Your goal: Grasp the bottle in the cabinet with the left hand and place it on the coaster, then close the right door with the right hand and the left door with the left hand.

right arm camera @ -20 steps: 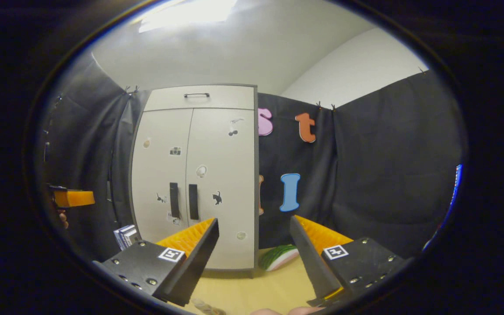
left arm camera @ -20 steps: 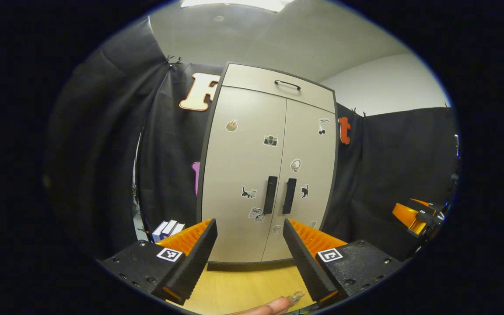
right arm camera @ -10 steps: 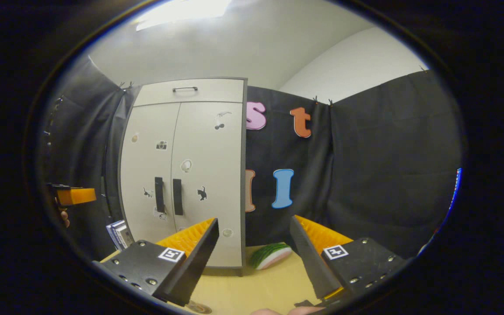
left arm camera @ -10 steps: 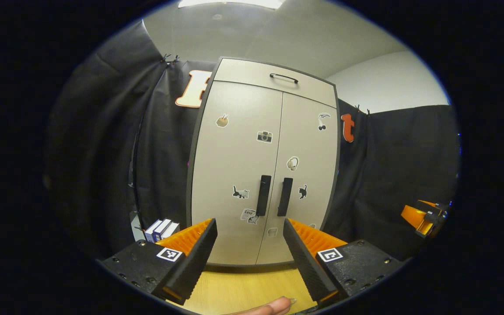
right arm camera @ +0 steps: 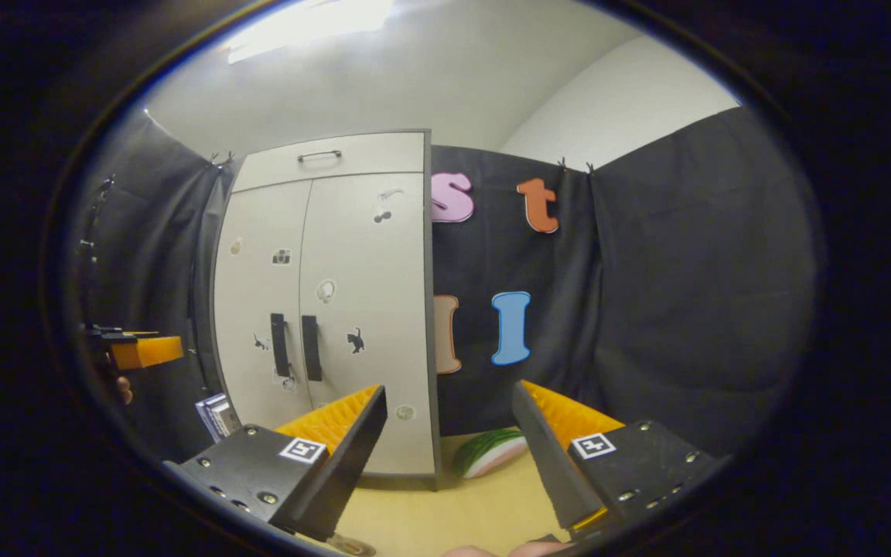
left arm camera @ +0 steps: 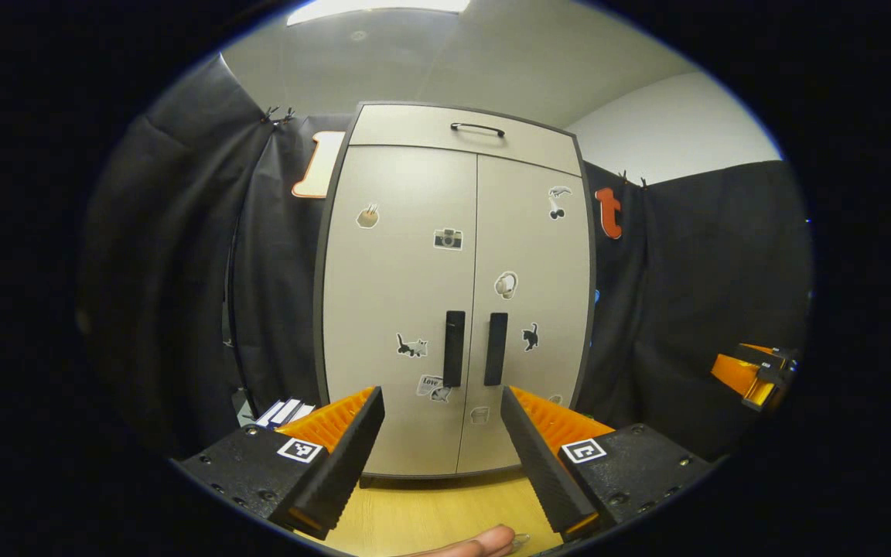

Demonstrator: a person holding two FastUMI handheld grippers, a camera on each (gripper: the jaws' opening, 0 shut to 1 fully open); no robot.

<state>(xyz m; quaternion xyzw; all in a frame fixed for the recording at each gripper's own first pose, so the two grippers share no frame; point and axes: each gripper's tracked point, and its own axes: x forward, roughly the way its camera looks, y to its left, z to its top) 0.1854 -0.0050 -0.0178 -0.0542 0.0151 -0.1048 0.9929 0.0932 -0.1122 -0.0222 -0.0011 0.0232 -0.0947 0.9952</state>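
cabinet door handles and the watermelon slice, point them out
left door handle (left arm camera: 454, 348), left gripper view, mid bar
right door handle (left arm camera: 495, 348), left gripper view, mid bar
watermelon slice (right arm camera: 488, 452), right gripper view, green rind

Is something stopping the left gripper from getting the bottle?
Yes. Both cabinet doors are shut, so the bottle is hidden behind them. The left gripper is open and faces the two black handles, with nothing else in between.

You're facing a black cloth wall hung on clips, white room wall above it. Grey ceiling with a bright light panel. Light wooden bench below. Striped books sit low left; a green striped object lies on the bench.
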